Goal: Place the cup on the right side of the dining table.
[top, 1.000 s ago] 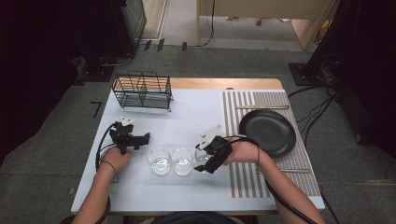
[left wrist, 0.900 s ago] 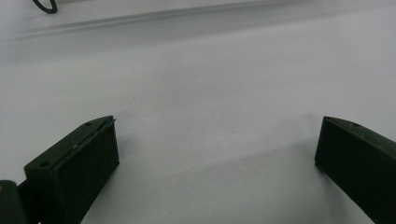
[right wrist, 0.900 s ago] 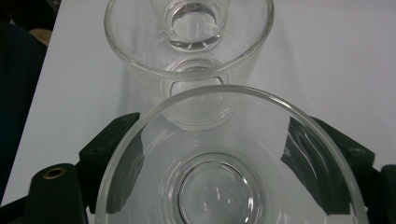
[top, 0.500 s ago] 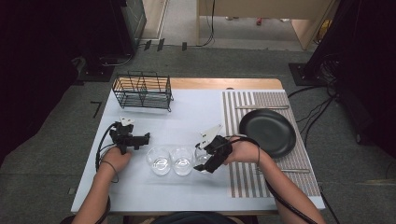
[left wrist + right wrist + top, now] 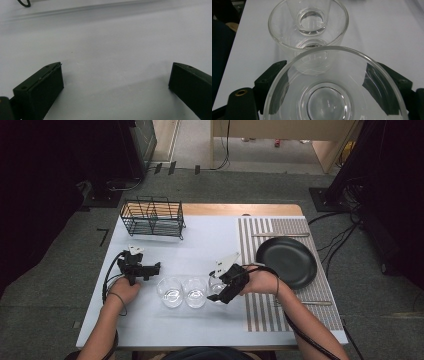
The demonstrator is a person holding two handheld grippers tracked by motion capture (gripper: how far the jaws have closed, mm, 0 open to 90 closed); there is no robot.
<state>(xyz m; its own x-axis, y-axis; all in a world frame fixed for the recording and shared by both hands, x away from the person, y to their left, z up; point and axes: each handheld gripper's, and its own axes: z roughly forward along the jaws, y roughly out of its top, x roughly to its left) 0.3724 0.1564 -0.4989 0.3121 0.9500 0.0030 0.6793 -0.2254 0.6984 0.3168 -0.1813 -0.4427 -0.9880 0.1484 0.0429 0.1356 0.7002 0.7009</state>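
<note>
Work in hand: three clear glasses stand in a row near the front of the table [image 5: 210,245].
Right gripper [image 5: 220,292]: its jaws straddle the right-hand glass [image 5: 337,85], one on each side; whether they press it, I cannot tell.
Left gripper [image 5: 155,266]: jaws spread wide over bare table, holding nothing.
Other glasses: middle glass [image 5: 195,292], left glass [image 5: 170,292].
Progress: probably early; the wire rack [image 5: 152,217] is empty.
Change: none visible; both grippers and the glasses sit as they did a moment ago.
</note>
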